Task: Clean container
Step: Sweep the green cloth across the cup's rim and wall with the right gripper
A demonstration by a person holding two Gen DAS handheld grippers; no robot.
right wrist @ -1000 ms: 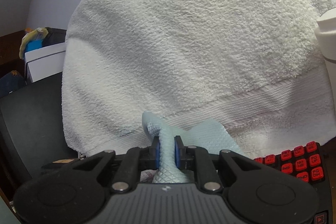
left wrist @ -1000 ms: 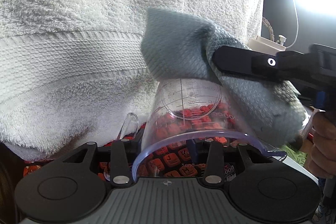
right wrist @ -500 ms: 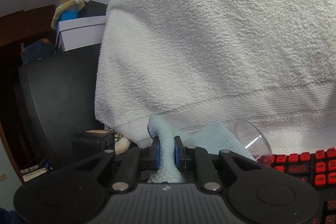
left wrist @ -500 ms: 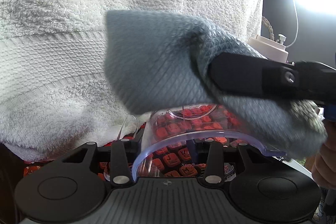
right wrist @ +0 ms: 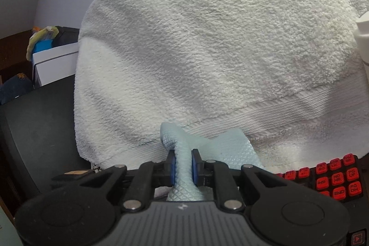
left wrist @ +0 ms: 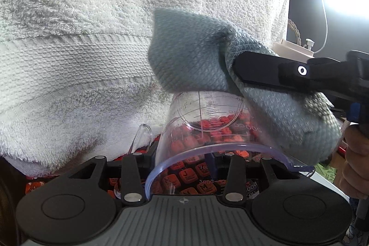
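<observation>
Between the left gripper's fingers, near the lens: one clear measuring cup, lying sideways, mouth toward the camera, base pointing far, fingers pinching its wall. Over the cup's far end and right side: one blue-grey cleaning cloth, pinched tight by the right gripper. Behind both: one white terry towel. Below: one keyboard with red keys.

Possibly slipping: smooth thin plastic, gripped at one wall only, twisting or popping free under hard wiping. Possibly dropping onto the keys. Possibly bunching: cloth sliding off the rounded side, leaving the inside unwiped. Cleanliness of the cup: impossible to judge.
</observation>
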